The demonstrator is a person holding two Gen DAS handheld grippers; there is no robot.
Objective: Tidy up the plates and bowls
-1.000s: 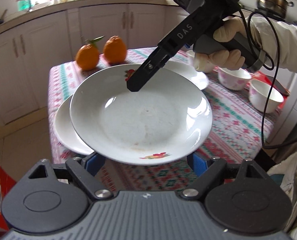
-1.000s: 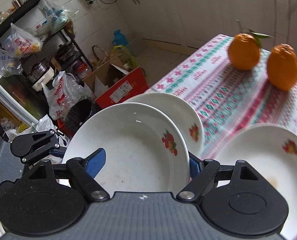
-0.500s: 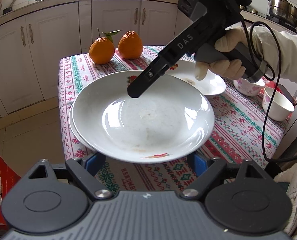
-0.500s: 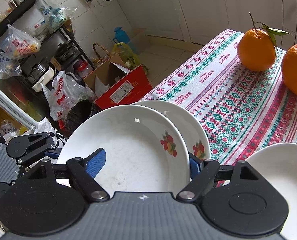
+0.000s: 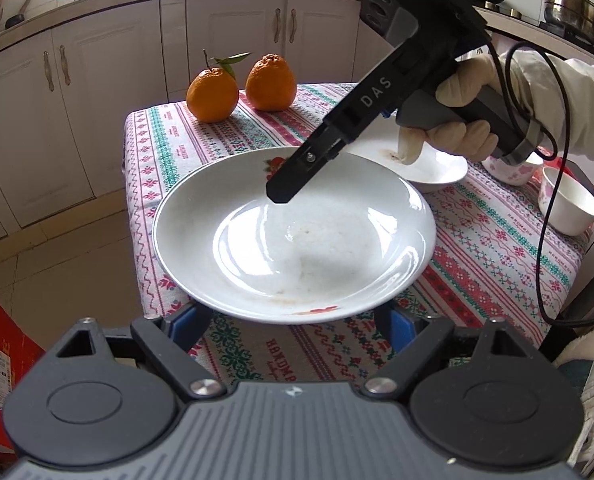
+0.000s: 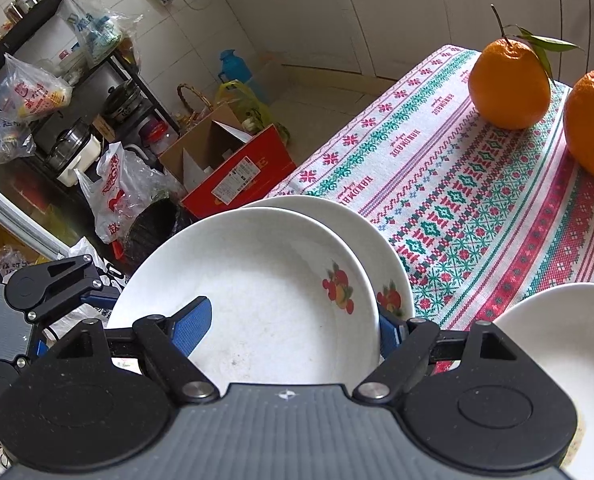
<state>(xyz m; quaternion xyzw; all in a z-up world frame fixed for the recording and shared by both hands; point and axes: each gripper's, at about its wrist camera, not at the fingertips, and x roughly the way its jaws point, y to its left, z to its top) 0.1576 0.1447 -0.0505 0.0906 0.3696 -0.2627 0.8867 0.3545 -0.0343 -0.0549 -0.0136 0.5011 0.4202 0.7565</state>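
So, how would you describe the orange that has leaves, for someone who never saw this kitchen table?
Find the table with the patterned red, green and white cloth. At its far end, before the white cupboards, two oranges stand side by side. The round orange with a stem and green leaves is the left one in the left wrist view; its knobbly neighbour has none.

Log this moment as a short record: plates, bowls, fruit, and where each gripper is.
top plate: white, fruit print, above the second plate at the table's corner
second plate: on the tablecloth, mostly covered; contact with top plate unclear
third plate: apart, on the cloth
bowls: flowered bowl, white bowl, side by side
fruit: leafy orange, bare orange, far corner
left gripper: fingers under top plate's near rim; grip unclear
right gripper: one finger over the plate's inside, the other at its rim; grip unclear
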